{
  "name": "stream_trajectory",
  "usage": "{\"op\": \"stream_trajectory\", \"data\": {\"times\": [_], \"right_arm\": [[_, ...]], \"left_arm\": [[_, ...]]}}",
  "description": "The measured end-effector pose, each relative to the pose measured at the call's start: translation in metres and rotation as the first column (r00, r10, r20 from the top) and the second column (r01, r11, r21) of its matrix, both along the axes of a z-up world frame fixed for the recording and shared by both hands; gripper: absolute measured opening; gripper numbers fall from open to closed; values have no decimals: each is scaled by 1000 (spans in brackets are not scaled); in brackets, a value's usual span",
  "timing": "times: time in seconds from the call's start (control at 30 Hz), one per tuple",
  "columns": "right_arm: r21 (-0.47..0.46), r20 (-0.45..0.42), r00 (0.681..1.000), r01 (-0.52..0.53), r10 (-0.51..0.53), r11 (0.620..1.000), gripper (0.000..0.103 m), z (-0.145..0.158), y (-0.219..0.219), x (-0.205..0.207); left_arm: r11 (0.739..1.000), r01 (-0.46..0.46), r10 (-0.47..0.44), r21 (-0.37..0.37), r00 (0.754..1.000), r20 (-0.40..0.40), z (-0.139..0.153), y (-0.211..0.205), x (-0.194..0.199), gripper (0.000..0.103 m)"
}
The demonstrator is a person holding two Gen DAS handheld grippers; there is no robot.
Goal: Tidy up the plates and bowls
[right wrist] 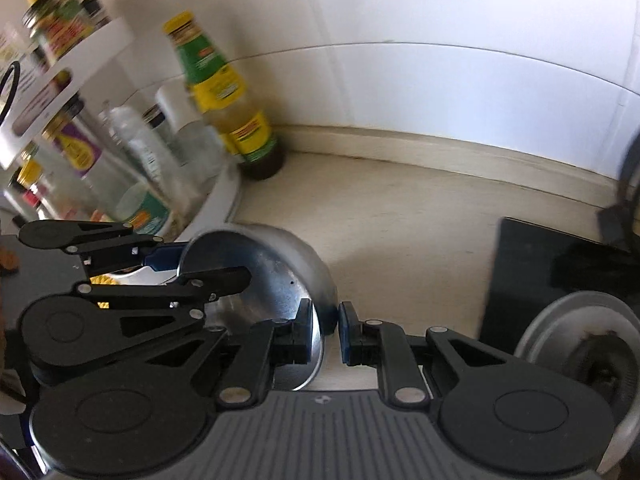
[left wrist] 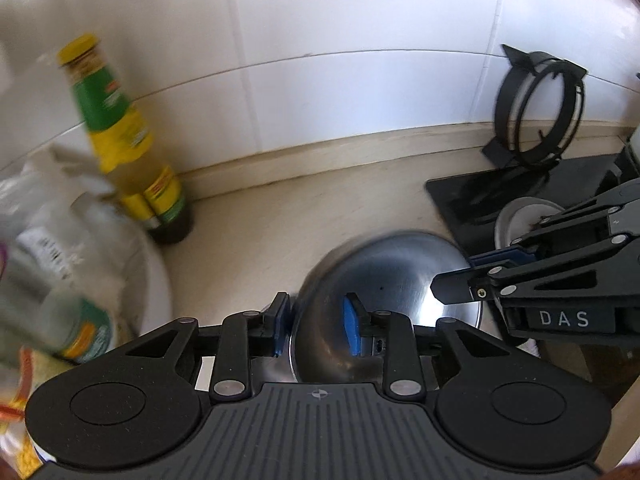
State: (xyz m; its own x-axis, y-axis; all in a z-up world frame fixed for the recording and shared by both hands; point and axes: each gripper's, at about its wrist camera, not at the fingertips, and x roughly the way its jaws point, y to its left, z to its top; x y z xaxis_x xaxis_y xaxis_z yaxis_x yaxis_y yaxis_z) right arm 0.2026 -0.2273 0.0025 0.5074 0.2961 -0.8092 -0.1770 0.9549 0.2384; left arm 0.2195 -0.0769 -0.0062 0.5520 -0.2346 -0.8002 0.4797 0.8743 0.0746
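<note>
A stainless steel bowl (left wrist: pixel 384 280) hangs tilted above the beige counter, held from both sides. In the left wrist view my left gripper (left wrist: pixel 316 320) is shut on the bowl's near-left rim, with one blue pad outside the wall and one inside. My right gripper (left wrist: pixel 460 276) comes in from the right and clamps the opposite rim. In the right wrist view the bowl (right wrist: pixel 272 272) shows its shiny inside; my right gripper (right wrist: pixel 324 330) pinches its rim, and my left gripper (right wrist: pixel 200 266) grips the far-left edge.
A green and yellow sauce bottle (left wrist: pixel 132 148) stands by the tiled wall. Beside it is a white tiered rack (right wrist: pixel 224 196) crowded with bottles. A black hob (left wrist: pixel 472 196) with a burner (right wrist: pixel 580 344) lies to the right. A black pan ring (left wrist: pixel 536 120) leans on the wall.
</note>
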Motion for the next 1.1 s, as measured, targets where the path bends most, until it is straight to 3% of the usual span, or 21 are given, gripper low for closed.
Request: {"op": "stream_trajectory", "data": {"times": [0.2,0.37,0.73,0.9,1.1], "right_arm": [[-6,-29,997,-66,66,998,38,-16,39,13],[-52,-23,999,-49,48,997,38,-26,51,26],[-51,14,1000,-20,21,998,38,-14,43,30],[-39,35,998,-47,48,998,38,-10,43,20],[-78,83,996,38,-31,996,38,-21,39,46]], "left_arm": [[999,-54,54,-5,998,-23,-8,27,3,36],[997,-79,78,-19,994,-72,-26,36,12,33],[997,-57,57,-43,998,-15,-11,36,15,36],[994,-45,45,-96,999,2,-7,57,-3,38],[978,-24,13,-205,998,-57,-12,73,-20,38]]}}
